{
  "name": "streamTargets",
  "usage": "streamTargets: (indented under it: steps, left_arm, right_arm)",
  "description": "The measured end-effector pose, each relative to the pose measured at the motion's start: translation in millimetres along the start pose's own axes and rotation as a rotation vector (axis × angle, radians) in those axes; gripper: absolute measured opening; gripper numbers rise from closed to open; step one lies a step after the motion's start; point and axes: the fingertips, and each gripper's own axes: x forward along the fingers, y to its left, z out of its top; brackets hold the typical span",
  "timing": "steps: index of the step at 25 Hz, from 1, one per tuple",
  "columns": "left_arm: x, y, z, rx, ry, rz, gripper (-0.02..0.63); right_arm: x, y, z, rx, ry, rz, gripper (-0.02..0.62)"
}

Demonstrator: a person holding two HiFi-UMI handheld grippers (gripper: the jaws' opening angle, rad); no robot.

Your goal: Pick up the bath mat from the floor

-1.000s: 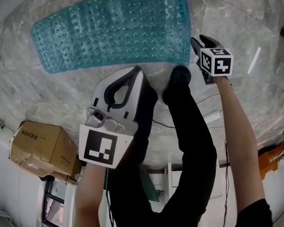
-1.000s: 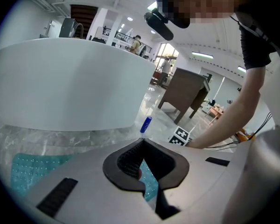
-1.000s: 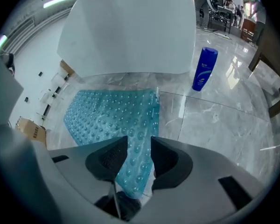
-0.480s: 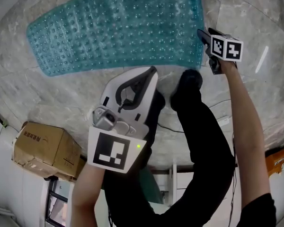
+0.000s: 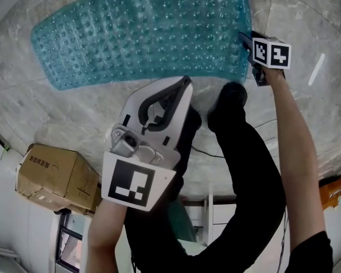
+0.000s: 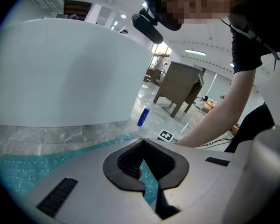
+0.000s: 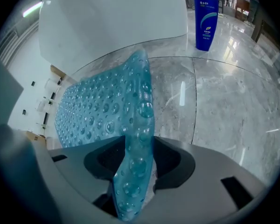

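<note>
The teal bubbled bath mat [image 5: 142, 33] lies spread on the grey marble floor [image 5: 307, 112]. My right gripper [image 5: 246, 38] is at the mat's right edge, under its marker cube. In the right gripper view that edge [image 7: 137, 125] stands up as a ridge between the two jaws of the right gripper [image 7: 137, 160]. The jaws stand wide and are closing, and the pads do not press on the mat. My left gripper [image 5: 184, 83] hangs above the floor on my side of the mat, tips together, holding nothing. A strip of the mat [image 6: 18, 171] shows past the left gripper [image 6: 142, 141].
A blue bottle [image 7: 206, 17] stands on the floor beyond the mat, by a white curved tub wall [image 7: 112, 17]. A cardboard box [image 5: 57, 175] sits at the lower left. The person's dark shoe [image 5: 227, 98] stands close to the mat. A thin cable [image 5: 207, 151] runs behind the feet.
The right gripper has moved forward onto the mat's right edge, which now stands between its jaws. The left gripper has stayed about where it was.
</note>
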Motion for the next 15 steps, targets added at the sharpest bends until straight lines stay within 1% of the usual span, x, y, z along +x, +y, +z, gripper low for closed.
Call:
streamTargets:
  steps: [3, 5, 8, 11, 15]
  left_arm:
    - [-5.6, 0.9, 5.8, 0.004, 0.005, 0.005, 0.012]
    - [-13.2, 1.5, 14.2, -0.012, 0.001, 0.019, 0.012]
    - [-29.2, -3.0, 33.0, -0.041, -0.012, 0.041, 0.012]
    - [-49.6, -14.9, 57.1, -0.063, -0.025, 0.057, 0.012]
    - [-82.0, -34.3, 89.5, -0.089, -0.042, 0.067, 0.012]
  right_arm:
    - [-6.9, 7.6, 3.2, -0.041, 0.006, -0.001, 0.152]
    - [-16.8, 19.3, 5.7, -0.073, 0.011, -0.003, 0.127]
    - [-38.1, 39.8, 9.4, -0.084, 0.013, 0.009, 0.107]
    - [-67.3, 67.3, 17.6, -0.123, 0.007, 0.039, 0.09]
    - [-115.1, 112.3, 33.7, -0.214, -0.007, 0.093, 0.075]
